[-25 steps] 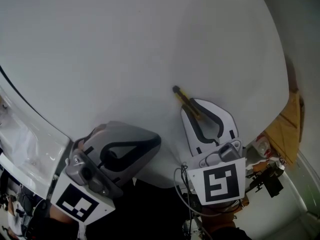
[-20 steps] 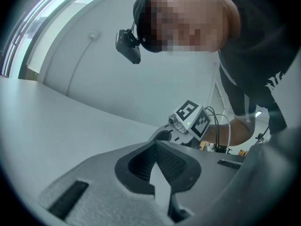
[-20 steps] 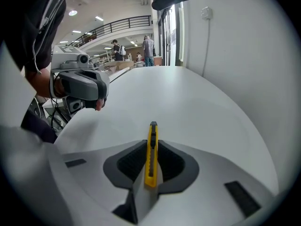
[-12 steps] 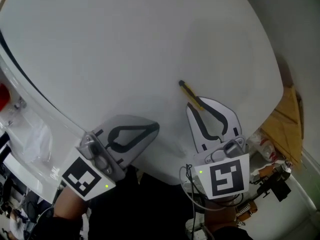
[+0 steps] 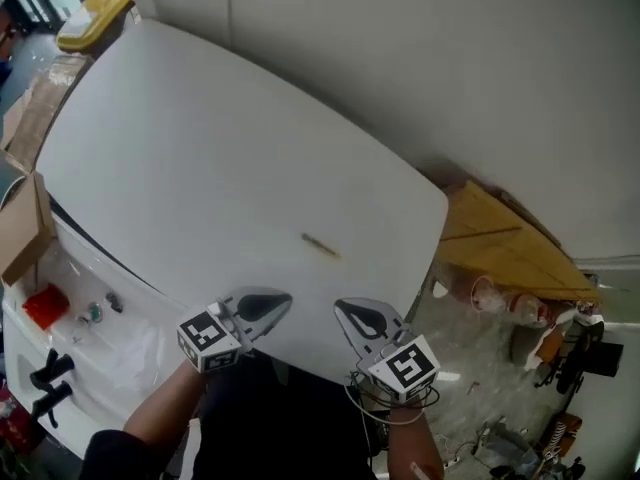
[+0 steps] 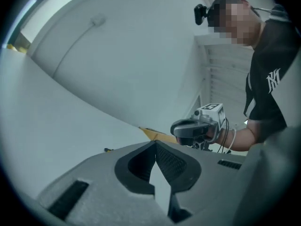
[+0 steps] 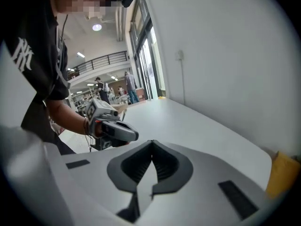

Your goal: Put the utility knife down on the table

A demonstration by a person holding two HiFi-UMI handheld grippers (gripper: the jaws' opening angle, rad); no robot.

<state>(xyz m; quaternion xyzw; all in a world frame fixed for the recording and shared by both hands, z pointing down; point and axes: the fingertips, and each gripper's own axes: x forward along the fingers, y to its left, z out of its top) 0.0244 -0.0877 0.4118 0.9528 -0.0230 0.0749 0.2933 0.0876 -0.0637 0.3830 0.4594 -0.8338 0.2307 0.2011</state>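
Observation:
The yellow-and-black utility knife (image 5: 320,246) lies flat on the white table (image 5: 200,148), alone, a little in from the near edge. Both grippers hang over that near edge, short of the knife. My left gripper (image 5: 288,299) is shut and holds nothing; its jaws meet at the tip (image 6: 154,143). My right gripper (image 5: 338,306) is shut too, with nothing between its jaws (image 7: 151,141). In the left gripper view the knife (image 6: 108,149) shows as a small dark speck on the tabletop.
A yellow object (image 5: 95,13) sits past the table's far left corner. A cardboard box (image 5: 25,228) and a white shelf with a red item (image 5: 45,306) stand at the left. Brown boards (image 5: 500,238) and clutter lie on the floor at the right.
The right gripper, open beside the knife before, has drawn back and shut. Both grippers now sit at the near edge. The head view has pulled far back from the table.

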